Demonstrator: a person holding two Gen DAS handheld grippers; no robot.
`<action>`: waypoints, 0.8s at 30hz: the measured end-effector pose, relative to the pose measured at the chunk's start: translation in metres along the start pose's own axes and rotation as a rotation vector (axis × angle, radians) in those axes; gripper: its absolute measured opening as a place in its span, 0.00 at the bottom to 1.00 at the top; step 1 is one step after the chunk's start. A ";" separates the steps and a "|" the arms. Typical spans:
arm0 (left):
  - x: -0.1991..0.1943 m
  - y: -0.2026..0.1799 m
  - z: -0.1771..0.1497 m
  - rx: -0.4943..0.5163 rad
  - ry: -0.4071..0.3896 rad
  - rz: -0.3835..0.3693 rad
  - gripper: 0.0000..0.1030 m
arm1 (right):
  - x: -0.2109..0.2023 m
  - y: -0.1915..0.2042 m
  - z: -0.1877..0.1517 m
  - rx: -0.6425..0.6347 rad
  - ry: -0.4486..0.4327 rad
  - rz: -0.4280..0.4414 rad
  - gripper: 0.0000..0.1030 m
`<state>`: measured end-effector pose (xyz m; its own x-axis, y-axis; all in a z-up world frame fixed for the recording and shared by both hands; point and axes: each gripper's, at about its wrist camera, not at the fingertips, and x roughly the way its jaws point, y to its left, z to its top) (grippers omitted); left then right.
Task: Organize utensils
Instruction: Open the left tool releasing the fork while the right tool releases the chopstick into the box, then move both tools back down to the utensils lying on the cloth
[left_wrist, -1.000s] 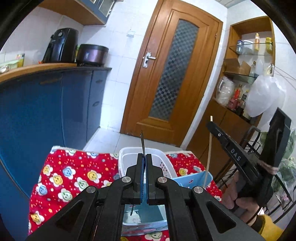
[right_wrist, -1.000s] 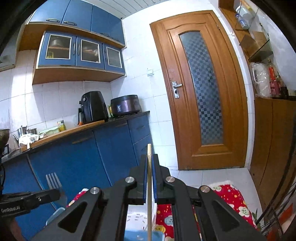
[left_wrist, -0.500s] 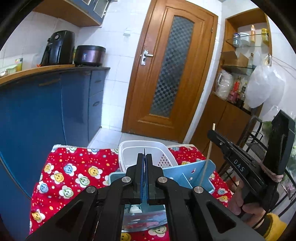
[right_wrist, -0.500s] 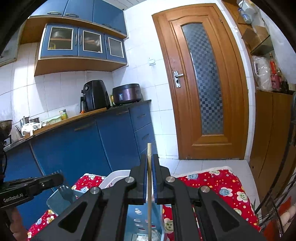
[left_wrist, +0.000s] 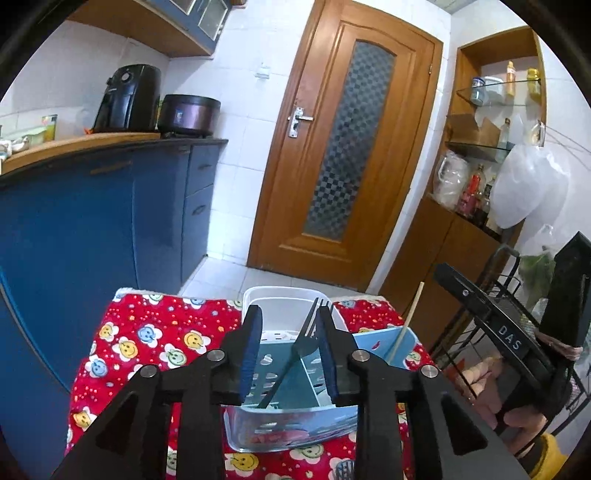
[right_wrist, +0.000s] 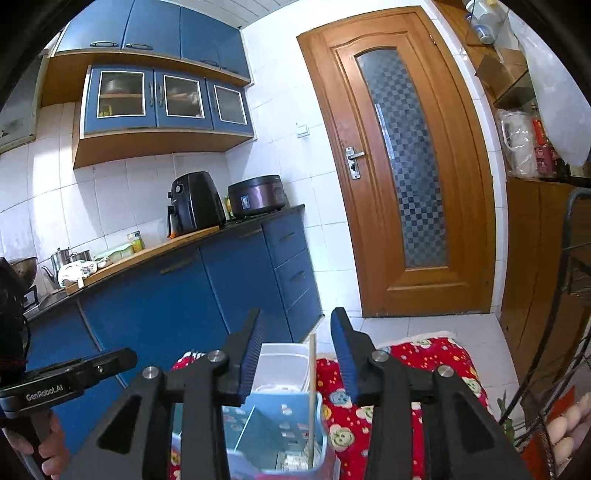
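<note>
Blue cupboards (right_wrist: 207, 295) run along one wall of a kitchen, and one brown wooden door (left_wrist: 347, 155) stands at the far end. On the counter sit two dark machines: one black air fryer (right_wrist: 195, 203) and one round cooker (right_wrist: 256, 195) next to it.

Low down, a red cloth (left_wrist: 147, 339) with smiley flowers covers a small table. Two plastic boxes sit on it, one right behind the other. The near one is a light blue utensil holder (left_wrist: 295, 373) with walls inside that split it into parts. The far one is a white basket (left_wrist: 280, 310).

One fork (left_wrist: 301, 350) leans in the blue holder, prongs up. It stands between the fingers of the left gripper (left_wrist: 290, 347), whose jaws are spread wide apart and hold nothing. The fork rests close to the right-side finger; I cannot tell if they touch.

One wooden chopstick (right_wrist: 313, 387) stands almost straight up in the blue holder, at its right side. The right gripper (right_wrist: 297, 354) is around it with jaws spread wide, so the stick is free.
</note>
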<state>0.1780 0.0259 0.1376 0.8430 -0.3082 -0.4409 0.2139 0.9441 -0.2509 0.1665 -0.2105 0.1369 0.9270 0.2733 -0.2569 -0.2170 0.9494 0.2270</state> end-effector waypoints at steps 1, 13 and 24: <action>-0.003 0.000 0.000 0.001 0.001 0.001 0.30 | -0.004 0.000 0.000 0.008 0.007 0.006 0.39; -0.033 0.003 -0.018 -0.024 0.051 0.008 0.31 | -0.040 -0.009 -0.026 0.108 0.169 0.026 0.39; -0.046 0.009 -0.058 -0.044 0.136 0.024 0.31 | -0.057 -0.017 -0.073 0.139 0.335 -0.020 0.39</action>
<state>0.1123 0.0414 0.1060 0.7721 -0.3019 -0.5592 0.1703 0.9461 -0.2755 0.0953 -0.2303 0.0789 0.7736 0.3126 -0.5511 -0.1354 0.9313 0.3382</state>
